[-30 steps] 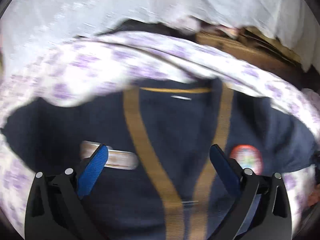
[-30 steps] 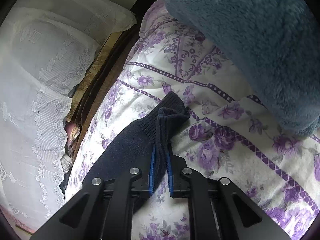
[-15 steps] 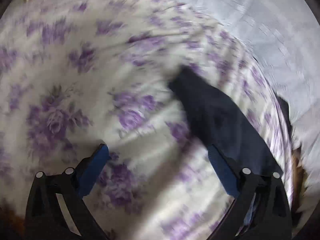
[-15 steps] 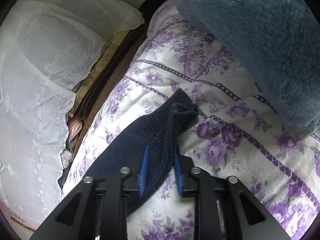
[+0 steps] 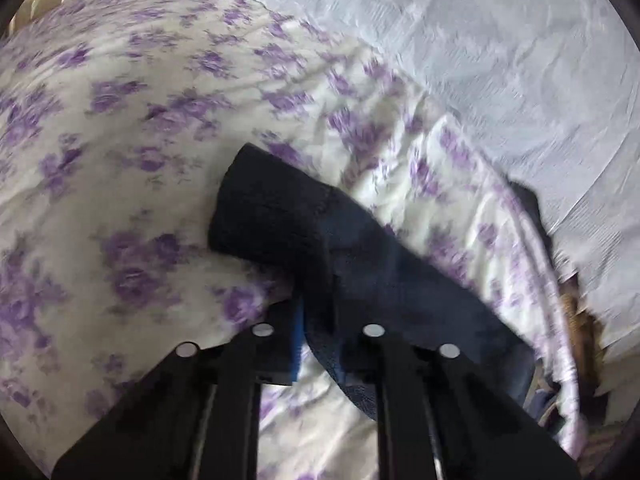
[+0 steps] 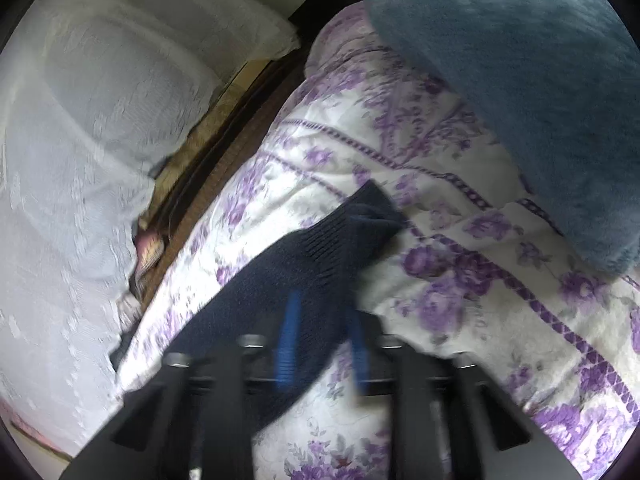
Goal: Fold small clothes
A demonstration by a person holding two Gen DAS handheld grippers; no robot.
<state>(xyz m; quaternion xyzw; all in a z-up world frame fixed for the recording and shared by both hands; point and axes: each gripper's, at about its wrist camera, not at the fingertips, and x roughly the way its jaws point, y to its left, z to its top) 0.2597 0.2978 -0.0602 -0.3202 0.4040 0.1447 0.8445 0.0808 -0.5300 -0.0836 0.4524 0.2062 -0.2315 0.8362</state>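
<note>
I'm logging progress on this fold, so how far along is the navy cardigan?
Done: nothing looks folded yet; both navy sleeves lie stretched out on the floral bedspread. In hand: the left claw is shut on one sleeve near its cuff; the right claw brackets the other sleeve, slightly open. Left: bringing the sleeves in and folding the body, which is out of view.

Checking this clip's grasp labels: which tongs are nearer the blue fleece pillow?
Right. The right tongs straddle a navy sleeve just below the blue fleece pillow. The left tongs grip another sleeve; no pillow shows in their view.
</note>
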